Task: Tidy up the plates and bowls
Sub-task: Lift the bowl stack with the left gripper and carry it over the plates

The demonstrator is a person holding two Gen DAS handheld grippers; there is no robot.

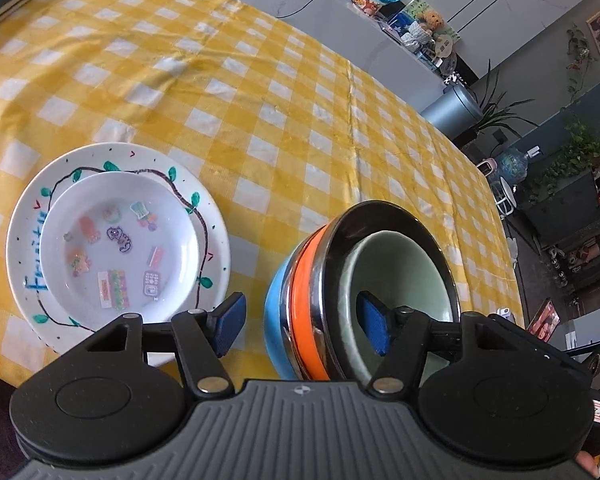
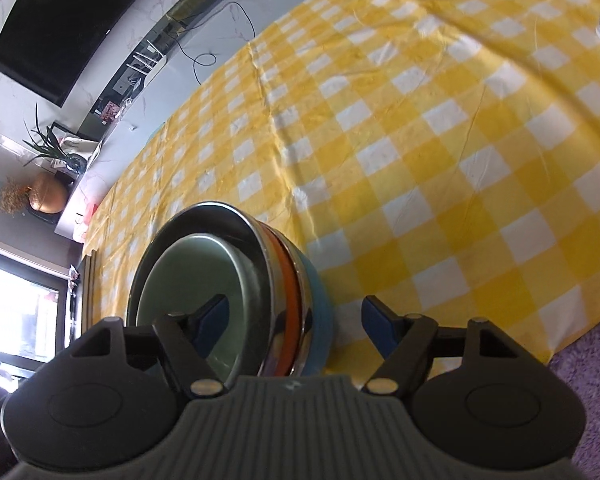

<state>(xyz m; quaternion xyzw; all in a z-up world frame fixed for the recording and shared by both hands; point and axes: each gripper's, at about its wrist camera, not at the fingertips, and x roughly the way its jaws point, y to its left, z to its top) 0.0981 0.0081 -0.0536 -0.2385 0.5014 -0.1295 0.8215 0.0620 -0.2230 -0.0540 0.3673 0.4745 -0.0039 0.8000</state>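
Bowls sit nested on the yellow-and-white checked tablecloth (image 1: 300,100): a pale green ceramic bowl (image 1: 404,276) inside a steel-rimmed orange bowl (image 1: 308,312), inside a blue bowl (image 1: 278,320). The left gripper (image 1: 302,328) and right gripper (image 2: 294,320) both straddle the stack's rim, jaws wide. Beside it, a small stickered white dish (image 1: 120,252) rests on a vine-painted white plate (image 1: 28,248).

Low in each frame, the left black two-finger gripper (image 1: 302,324) and the right black two-finger gripper (image 2: 294,320) gape wide.
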